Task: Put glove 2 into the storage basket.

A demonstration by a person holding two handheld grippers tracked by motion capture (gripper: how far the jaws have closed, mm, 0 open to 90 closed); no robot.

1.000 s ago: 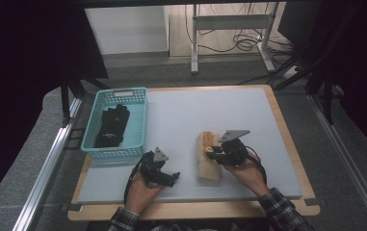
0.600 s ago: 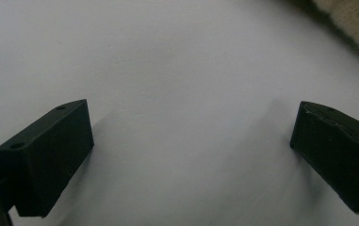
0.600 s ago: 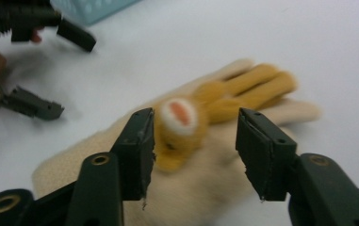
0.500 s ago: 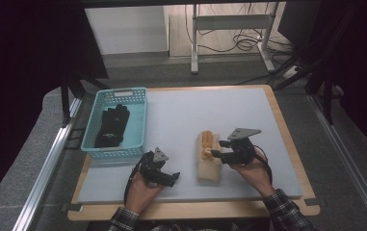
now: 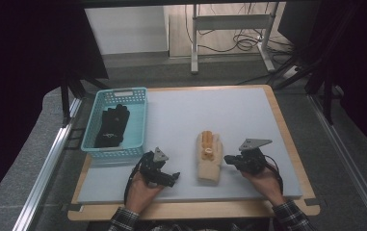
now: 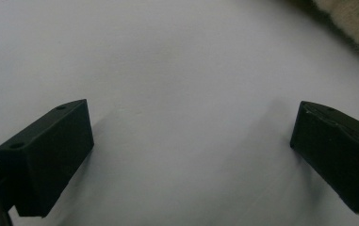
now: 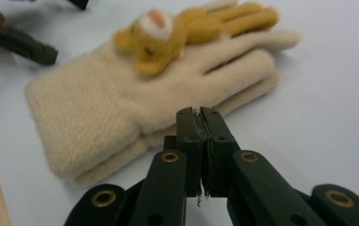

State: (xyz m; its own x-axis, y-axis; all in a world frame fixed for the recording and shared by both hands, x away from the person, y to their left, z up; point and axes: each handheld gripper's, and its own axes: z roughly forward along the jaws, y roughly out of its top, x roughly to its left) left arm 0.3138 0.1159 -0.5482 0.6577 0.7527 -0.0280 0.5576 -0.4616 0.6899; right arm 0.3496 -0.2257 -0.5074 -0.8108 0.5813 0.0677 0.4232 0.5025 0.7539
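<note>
cream glove [image 5: 208,155] mid-mat, open mat [image 5: 229,113] beyond; basket [image 5: 118,122] well left.

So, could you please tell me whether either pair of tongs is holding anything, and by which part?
Nothing is held. The right tongs are shut on nothing, just short of the cream glove's edge. The left tongs stand open over the bare mat.

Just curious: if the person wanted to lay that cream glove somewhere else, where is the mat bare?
The mat is bare right of the basket and beyond the glove. It is crowded along the near edge, where the left gripper, glove and right gripper sit together.
</note>
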